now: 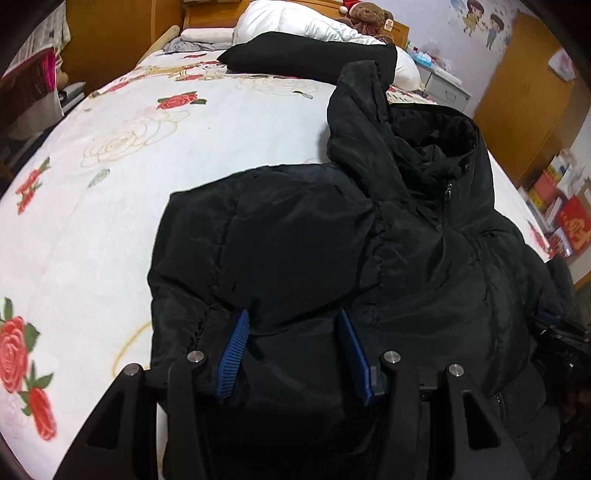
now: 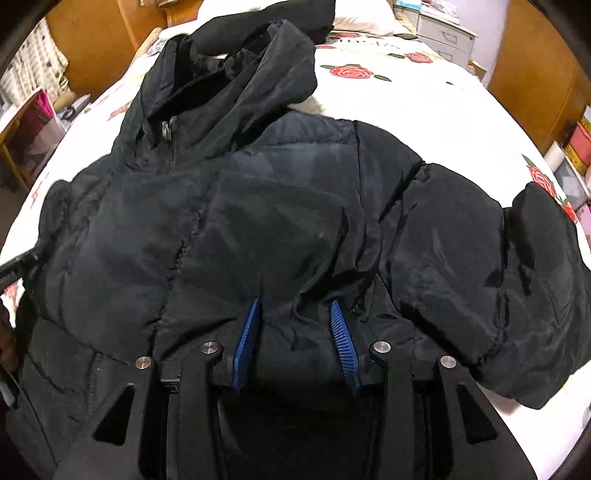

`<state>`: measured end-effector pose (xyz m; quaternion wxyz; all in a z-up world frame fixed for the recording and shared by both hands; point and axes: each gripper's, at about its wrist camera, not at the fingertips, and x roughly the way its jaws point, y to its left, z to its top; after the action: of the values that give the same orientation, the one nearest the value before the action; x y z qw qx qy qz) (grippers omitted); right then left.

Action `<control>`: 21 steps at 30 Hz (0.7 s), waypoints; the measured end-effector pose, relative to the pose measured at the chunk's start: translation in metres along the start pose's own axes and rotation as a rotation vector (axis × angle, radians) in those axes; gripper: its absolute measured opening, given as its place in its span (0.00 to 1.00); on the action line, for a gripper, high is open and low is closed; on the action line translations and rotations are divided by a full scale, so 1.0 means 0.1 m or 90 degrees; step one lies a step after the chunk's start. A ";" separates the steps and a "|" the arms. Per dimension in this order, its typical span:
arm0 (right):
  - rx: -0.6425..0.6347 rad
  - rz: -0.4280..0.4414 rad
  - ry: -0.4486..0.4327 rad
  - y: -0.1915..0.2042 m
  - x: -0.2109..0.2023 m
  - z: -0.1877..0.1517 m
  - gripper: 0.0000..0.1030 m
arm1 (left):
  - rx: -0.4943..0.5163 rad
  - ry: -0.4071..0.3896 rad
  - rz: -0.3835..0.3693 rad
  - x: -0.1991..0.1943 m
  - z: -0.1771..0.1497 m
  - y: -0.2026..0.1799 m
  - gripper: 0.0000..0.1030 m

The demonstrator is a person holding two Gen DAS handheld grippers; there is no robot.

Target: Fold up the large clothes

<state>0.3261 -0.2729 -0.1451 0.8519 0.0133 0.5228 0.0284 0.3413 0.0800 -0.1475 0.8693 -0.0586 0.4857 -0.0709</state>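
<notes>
A black padded hooded jacket (image 1: 332, 240) lies on a bed with a white rose-print sheet (image 1: 129, 166). Its hood (image 1: 406, 140) points toward the pillows. In the left wrist view my left gripper (image 1: 293, 317) has its blue fingers (image 1: 236, 343) apart, with a fold of the jacket's body between them. In the right wrist view the jacket (image 2: 258, 221) fills the frame, with one sleeve (image 2: 498, 258) spread to the right. My right gripper (image 2: 293, 308) also has its blue fingers (image 2: 341, 339) apart around a bunched fold of the jacket. The fabric hides the fingertips.
A black folded cloth (image 1: 314, 55) and white pillows (image 1: 303, 18) lie at the bed's head, with a teddy bear (image 1: 369, 14) behind. Wooden wardrobes (image 1: 517, 92) and boxes (image 1: 565, 206) stand to the right. A drawer unit (image 2: 443, 37) stands beside the bed.
</notes>
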 end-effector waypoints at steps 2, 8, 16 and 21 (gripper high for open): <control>0.021 0.000 -0.016 -0.08 -0.17 -0.01 0.56 | 0.005 -0.009 0.004 -0.15 0.00 -0.04 0.51; 0.042 0.014 -0.066 -0.19 -0.86 -0.23 0.64 | 0.017 -0.053 0.002 -0.83 -0.11 -0.19 0.51; 0.036 -0.021 -0.147 -0.25 -1.87 -0.84 0.64 | 0.040 -0.125 -0.017 -1.84 -0.56 -0.55 0.51; 0.070 -0.019 -0.172 -0.44 -2.19 -1.17 0.64 | 0.047 -0.147 -0.034 -2.21 -0.88 -0.76 0.51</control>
<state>0.1247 -0.3313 -0.0057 0.9127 0.0558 0.4045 -0.0150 0.1466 0.0423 0.0044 0.9188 -0.0469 0.3777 -0.1046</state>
